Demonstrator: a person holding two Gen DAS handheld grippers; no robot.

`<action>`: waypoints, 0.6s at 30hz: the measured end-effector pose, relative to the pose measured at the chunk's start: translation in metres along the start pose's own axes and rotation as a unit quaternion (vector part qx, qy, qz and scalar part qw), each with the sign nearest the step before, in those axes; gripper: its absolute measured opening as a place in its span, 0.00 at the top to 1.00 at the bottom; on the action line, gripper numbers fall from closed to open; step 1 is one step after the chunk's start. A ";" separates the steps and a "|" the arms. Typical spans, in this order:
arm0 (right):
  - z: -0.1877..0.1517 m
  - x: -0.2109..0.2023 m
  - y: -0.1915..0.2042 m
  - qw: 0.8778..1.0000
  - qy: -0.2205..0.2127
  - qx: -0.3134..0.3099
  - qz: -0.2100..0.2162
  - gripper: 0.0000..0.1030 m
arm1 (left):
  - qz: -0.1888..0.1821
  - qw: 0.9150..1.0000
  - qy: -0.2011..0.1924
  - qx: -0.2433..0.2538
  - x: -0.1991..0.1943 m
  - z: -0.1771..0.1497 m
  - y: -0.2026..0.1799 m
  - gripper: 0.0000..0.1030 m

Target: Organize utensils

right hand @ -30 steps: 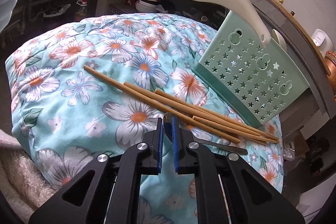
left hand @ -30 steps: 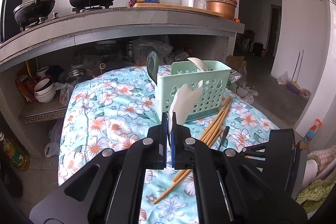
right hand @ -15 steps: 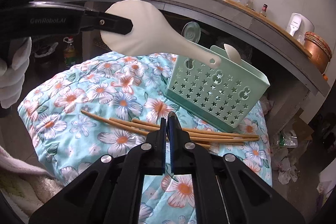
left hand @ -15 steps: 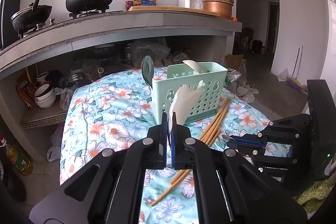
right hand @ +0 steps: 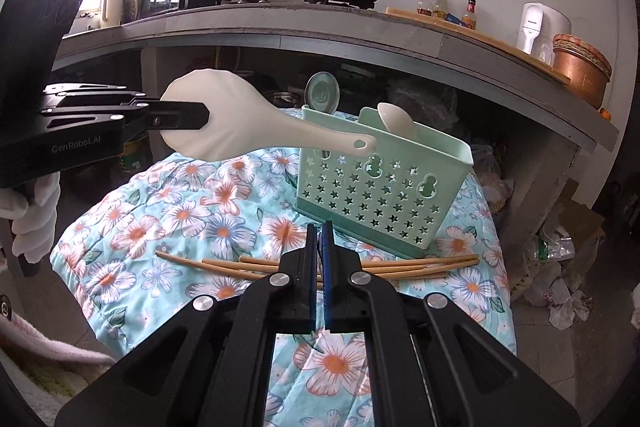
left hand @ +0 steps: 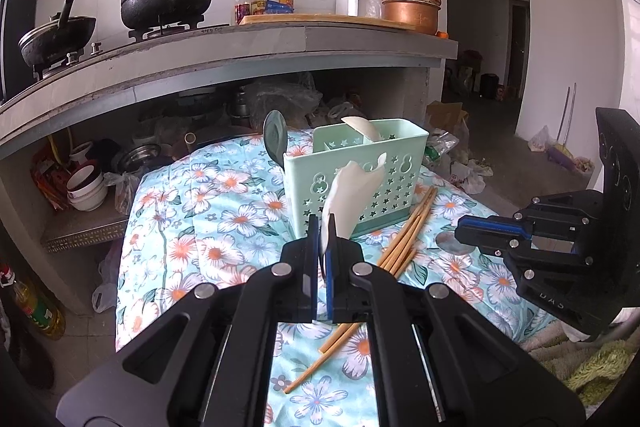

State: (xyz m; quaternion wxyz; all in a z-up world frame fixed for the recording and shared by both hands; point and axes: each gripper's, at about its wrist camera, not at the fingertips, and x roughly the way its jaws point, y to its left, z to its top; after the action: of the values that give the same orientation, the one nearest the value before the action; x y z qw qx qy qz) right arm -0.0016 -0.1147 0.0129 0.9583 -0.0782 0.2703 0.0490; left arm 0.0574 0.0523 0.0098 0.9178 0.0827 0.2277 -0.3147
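We hold the white rice paddle in our left gripper, jaws clenched on its blade, handle pointing level at the green caddy. Our right gripper hangs clenched over the chopsticks before the caddy; whether it grasps anything we cannot tell.

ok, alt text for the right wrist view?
Left gripper holds a white plastic rice paddle by its blade over a mint-green star-punched utensil caddy; wooden chopsticks lie on the floral cloth behind the shut right gripper.

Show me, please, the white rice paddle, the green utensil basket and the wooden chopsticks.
white rice paddle (right hand: 240, 125): right wrist view, on its blade.
green utensil basket (right hand: 380, 195): right wrist view, front wall.
wooden chopsticks (right hand: 432, 264): right wrist view, on the shafts.
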 end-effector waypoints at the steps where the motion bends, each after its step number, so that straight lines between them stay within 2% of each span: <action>1: 0.001 -0.002 -0.002 1.000 -0.002 0.004 -0.001 0.98 | 0.000 1.000 -0.001 0.001 0.000 0.000 0.000 0.98; 10: 0.008 -0.014 -0.015 0.999 -0.024 0.029 -0.007 0.98 | -0.001 1.000 -0.003 0.007 -0.001 0.002 -0.004 0.98; 14: 0.004 -0.012 -0.018 0.999 -0.016 0.036 -0.006 0.98 | -0.001 1.000 -0.004 0.009 -0.002 0.003 -0.005 0.98; 18: -0.001 -0.009 -0.035 0.998 -0.001 0.069 0.003 0.98 | 0.000 1.000 -0.002 0.008 -0.002 0.003 -0.006 0.98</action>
State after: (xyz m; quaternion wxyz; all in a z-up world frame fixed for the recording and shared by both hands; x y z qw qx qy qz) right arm -0.0049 -0.1493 0.0213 0.9615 -0.0111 0.2725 0.0329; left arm 0.0536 0.0479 0.0129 0.9175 0.0895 0.2230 -0.3168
